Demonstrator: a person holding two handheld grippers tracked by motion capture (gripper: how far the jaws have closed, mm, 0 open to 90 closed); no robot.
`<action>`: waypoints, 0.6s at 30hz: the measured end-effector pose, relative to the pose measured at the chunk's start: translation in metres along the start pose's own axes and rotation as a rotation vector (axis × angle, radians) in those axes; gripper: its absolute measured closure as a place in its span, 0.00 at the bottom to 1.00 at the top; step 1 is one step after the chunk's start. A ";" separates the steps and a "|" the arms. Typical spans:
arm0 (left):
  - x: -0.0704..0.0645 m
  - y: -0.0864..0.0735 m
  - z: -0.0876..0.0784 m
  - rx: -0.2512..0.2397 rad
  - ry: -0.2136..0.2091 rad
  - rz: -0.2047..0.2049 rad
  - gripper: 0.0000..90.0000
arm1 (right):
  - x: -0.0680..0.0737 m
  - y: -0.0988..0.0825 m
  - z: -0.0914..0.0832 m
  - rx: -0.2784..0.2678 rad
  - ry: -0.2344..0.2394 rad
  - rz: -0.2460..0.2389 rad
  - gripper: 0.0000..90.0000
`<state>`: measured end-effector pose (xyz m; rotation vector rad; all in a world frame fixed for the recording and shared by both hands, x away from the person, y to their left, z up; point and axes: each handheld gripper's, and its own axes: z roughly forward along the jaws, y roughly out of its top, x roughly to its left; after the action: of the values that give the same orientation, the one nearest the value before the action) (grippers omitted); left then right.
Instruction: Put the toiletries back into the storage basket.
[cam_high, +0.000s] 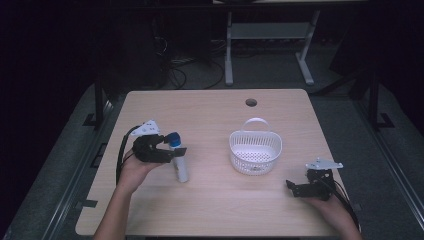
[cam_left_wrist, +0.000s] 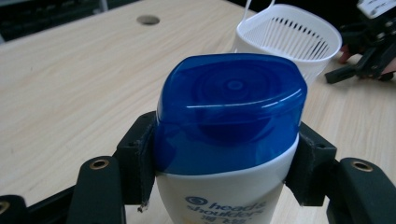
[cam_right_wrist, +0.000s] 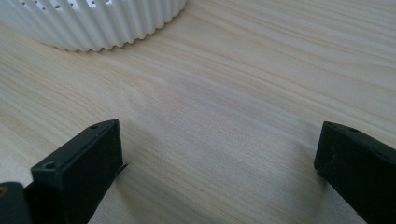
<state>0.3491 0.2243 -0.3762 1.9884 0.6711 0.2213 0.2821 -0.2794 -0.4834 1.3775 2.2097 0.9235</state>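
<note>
From above, the left tool (cam_high: 167, 150) grips a Head & Shoulders shampoo bottle (cam_high: 180, 162) lying on the surface (cam_high: 210, 200), well to the left of the white slotted basket (cam_high: 255, 152). The right tool (cam_high: 305, 187) rests right of the basket, jaws wide and empty.

Along the left tool, both jaws press the bottle just under its blue cap (cam_left_wrist: 231, 107) (a smooth, tapering spot); it could slip if lifted.

Along the right tool, the basket's ribbed wall stands ahead, bare wood between.
</note>
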 end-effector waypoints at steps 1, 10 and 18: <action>0.000 0.000 0.000 -0.008 -0.003 0.002 0.41 | 0.000 0.000 0.000 0.000 0.000 0.000 0.01; -0.002 0.002 0.000 -0.041 -0.013 0.011 0.40 | 0.000 0.000 0.000 0.000 0.000 0.000 0.01; -0.007 0.012 0.003 -0.052 -0.026 0.034 0.40 | 0.000 0.000 0.000 0.000 0.001 0.000 0.01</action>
<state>0.3493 0.2143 -0.3659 1.9508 0.6092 0.2304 0.2821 -0.2795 -0.4833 1.3775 2.2105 0.9246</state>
